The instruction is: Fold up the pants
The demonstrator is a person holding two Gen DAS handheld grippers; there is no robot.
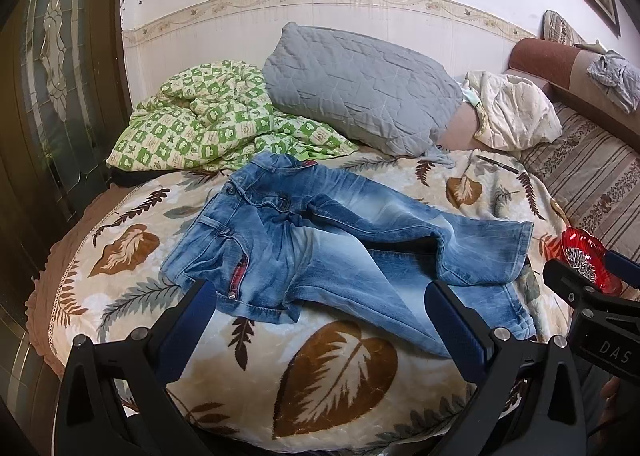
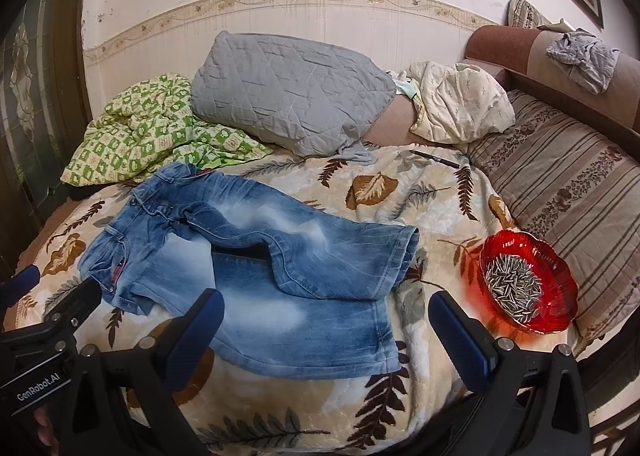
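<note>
Left wrist view showed your left claw [image 1: 320, 320] spread wide and empty above the near edge of the bed [image 1: 336, 376], with the pants [image 1: 320, 248] lying just ahead of its fingers, waistband off to the left and both legs running right. Right wrist view put your right claw [image 2: 326, 332], equally agape and holding nothing, just short of the nearer leg's hem. Faded denim like this likely handled as soft but fairly heavy, limp enough to sag yet thick at seams. Waistband corner and hem looked the firmest places for you to pinch. A red bowl [image 2: 560, 276] of seeds sat just right of your right claw, apart from the cloth.
</note>
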